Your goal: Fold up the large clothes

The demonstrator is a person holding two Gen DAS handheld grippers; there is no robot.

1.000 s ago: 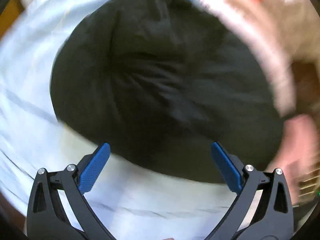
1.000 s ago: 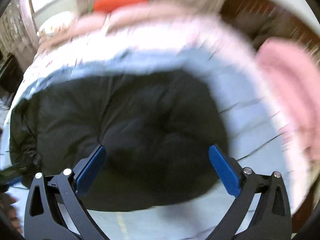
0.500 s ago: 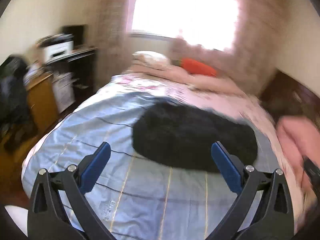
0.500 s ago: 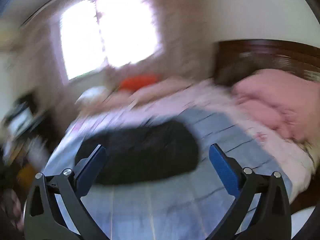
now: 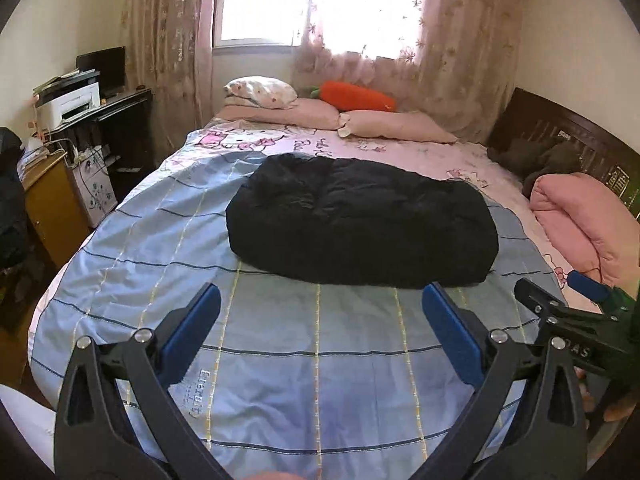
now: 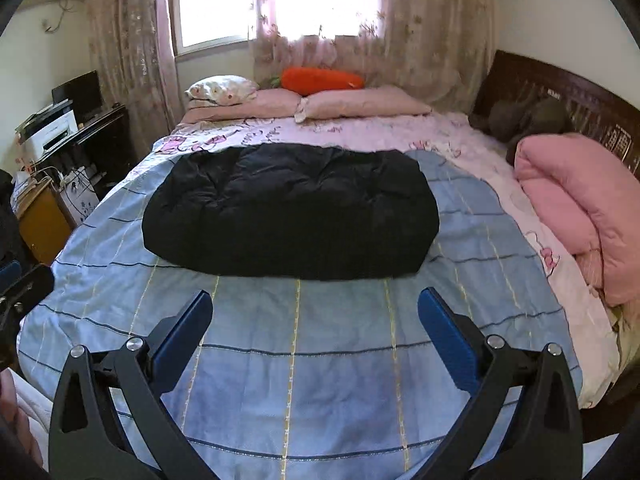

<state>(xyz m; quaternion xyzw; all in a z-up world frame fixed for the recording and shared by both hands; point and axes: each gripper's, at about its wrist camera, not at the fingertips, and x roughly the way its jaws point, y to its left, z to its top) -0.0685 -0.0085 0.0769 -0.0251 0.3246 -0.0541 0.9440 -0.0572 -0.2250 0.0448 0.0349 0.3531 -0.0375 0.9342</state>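
A black padded garment lies folded in a compact rounded bundle on the blue striped sheet in the middle of the bed; it also shows in the right wrist view. My left gripper is open and empty, held above the near part of the sheet, well short of the garment. My right gripper is open and empty too, at a similar distance. The right gripper's body shows at the right edge of the left wrist view.
Pink pillows and an orange carrot plush lie at the far end of the bed. A folded pink quilt sits at the right by the dark headboard. A desk with a printer stands at the left.
Both grippers have pulled back and up from just above the black garment, so the whole bed and room are in view. Both stayed open. The garment lies still.
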